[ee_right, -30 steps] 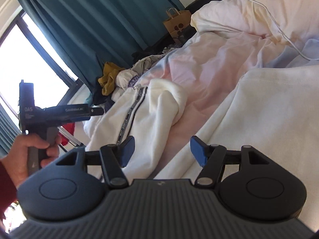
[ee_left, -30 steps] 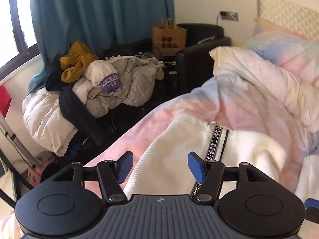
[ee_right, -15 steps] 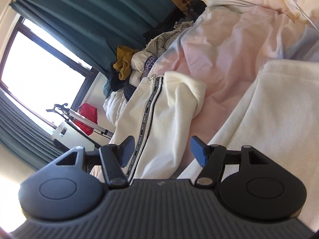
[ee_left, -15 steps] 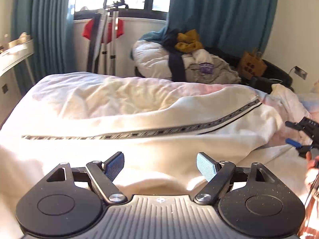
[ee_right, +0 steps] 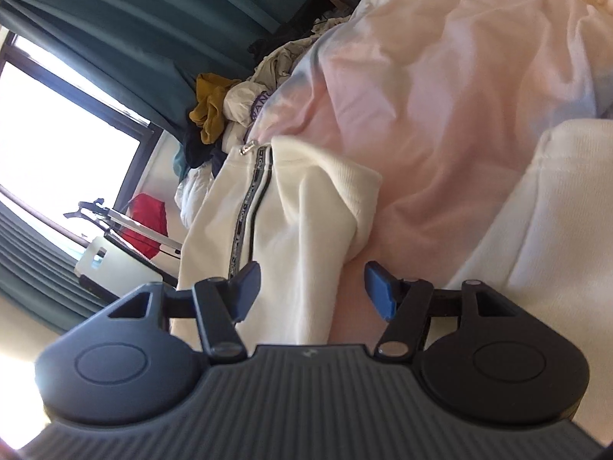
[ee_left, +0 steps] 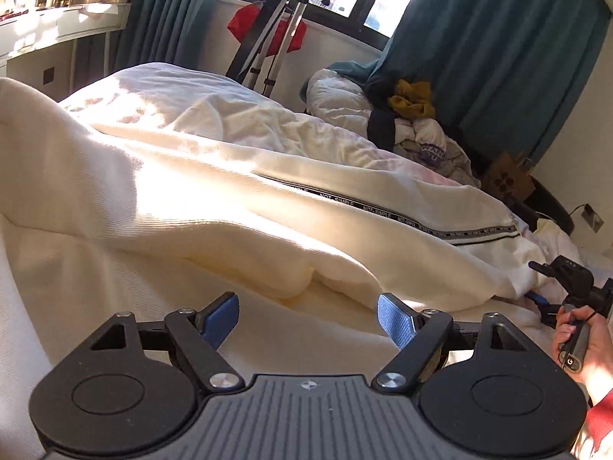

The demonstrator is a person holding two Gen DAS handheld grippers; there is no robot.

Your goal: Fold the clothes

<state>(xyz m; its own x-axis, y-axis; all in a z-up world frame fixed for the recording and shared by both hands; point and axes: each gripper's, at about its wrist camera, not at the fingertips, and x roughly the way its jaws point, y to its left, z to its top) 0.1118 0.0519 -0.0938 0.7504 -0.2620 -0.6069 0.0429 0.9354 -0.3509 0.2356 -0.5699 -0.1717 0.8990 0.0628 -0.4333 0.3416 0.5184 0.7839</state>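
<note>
Step in hand: approach, no grip yet. The cream jacket lies unfolded on the bed. Left gripper spread, empty, near a sleeve. Right gripper closing around jacket fabric, pads not yet pressing. Next: pinch, then fold over.

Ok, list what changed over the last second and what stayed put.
The left gripper swung from facing the clothes pile to the foot end of the cream jacket, rolled, and its jaws widened; nothing is between them. The right gripper closed in on the jacket's collar end; its jaws are closing with fabric between them, pads not yet pressing. The jacket, duvet and pile lie as before.
</note>
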